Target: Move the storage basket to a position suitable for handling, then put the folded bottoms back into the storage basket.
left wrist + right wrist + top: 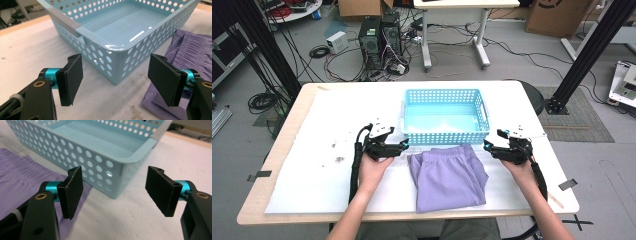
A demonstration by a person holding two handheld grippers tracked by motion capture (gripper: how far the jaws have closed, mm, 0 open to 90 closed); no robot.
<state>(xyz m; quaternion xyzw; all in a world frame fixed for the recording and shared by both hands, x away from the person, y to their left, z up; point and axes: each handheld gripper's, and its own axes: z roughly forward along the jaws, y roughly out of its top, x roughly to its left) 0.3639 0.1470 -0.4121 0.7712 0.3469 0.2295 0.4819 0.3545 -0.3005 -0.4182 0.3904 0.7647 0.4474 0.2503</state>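
Lilac cloth, the folded shorts lie at six o'clock of the blue basket on my worktop, soft, light and floppy, so I'd pinch the elastic waistband corners with both tongs, left and right, now spread apart and empty; no writing is readable.

Left gripper held in left hand, jaws wide apart, nothing between pads. Right gripper in right hand, jaws likewise spread, empty. Both forearms enter from bottom edge, grippers pointing inward toward each other.
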